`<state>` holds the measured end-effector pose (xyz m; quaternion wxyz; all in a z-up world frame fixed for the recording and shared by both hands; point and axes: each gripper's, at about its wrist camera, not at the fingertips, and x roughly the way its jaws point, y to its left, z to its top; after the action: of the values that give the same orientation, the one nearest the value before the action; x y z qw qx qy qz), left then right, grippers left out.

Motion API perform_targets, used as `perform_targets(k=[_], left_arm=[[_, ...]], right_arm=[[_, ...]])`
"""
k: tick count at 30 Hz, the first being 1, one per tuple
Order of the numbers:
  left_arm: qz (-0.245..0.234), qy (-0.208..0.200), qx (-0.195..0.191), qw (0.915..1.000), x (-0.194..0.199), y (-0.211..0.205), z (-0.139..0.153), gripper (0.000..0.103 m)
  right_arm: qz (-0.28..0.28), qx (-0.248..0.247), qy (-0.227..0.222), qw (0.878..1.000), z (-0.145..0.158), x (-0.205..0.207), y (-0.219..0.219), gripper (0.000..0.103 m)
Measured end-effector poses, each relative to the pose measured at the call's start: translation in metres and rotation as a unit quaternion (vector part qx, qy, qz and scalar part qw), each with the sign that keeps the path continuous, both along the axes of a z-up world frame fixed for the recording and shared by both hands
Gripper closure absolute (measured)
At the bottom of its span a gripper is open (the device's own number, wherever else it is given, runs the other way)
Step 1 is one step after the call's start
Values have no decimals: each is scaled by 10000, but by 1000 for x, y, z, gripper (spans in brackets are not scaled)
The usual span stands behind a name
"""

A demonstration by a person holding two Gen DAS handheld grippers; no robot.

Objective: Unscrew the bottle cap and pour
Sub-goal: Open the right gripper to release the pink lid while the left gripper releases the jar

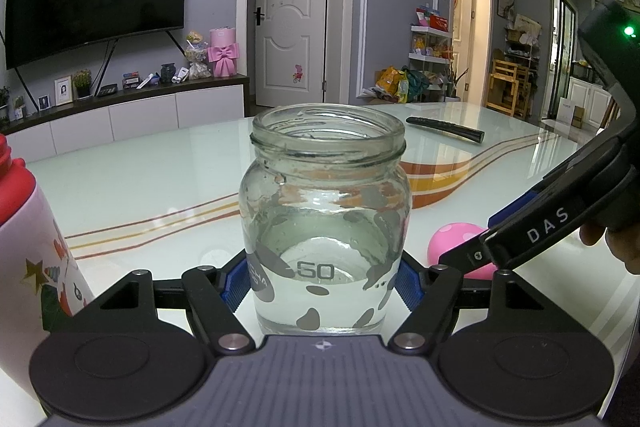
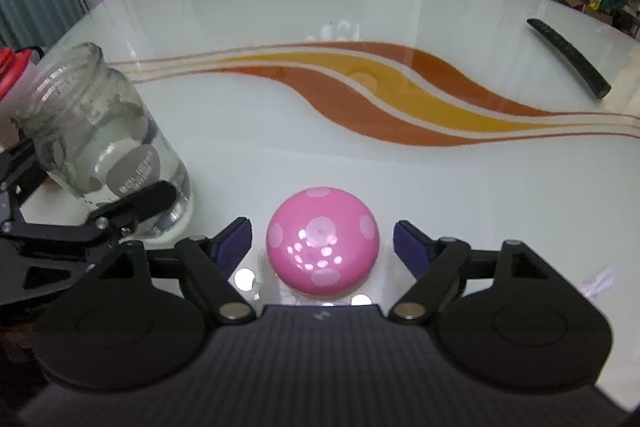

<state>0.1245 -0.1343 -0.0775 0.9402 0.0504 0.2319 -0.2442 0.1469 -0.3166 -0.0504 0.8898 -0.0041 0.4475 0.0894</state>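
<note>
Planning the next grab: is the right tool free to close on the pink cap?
Probably yes. The right tool is open with the pink cap between its pads and nothing in the gap.

Glossy white glass table (image 2: 320,7) with curving orange and yellow stripes

On it stand a clear glass jar (image 1: 324,223) holding some water, a pink white-dotted dome-shaped cap (image 2: 322,251) just beside it, and a white bottle with a red top (image 1: 28,227); a long black remote control (image 2: 568,57) lies well apart.

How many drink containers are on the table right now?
2: the uncapped glass jar between the left gripper's fingers, and a pink bottle at its left. Others may be hidden.
</note>
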Motion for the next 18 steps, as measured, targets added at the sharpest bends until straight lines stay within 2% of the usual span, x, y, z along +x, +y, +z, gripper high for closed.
perform_targets(k=[9, 14, 18], left_arm=[[-3, -18, 60, 10000, -2, 0, 1, 28], [16, -56, 28, 10000, -5, 4, 3, 19], [-2, -43, -32, 10000, -10, 9, 5, 19]], right_arm=[[-99, -56, -409, 9991, 11, -14, 5, 20], [-195, 120, -588, 9980, 17, -19, 2, 17], [-213, 143, -701, 9972, 21, -24, 3, 17]])
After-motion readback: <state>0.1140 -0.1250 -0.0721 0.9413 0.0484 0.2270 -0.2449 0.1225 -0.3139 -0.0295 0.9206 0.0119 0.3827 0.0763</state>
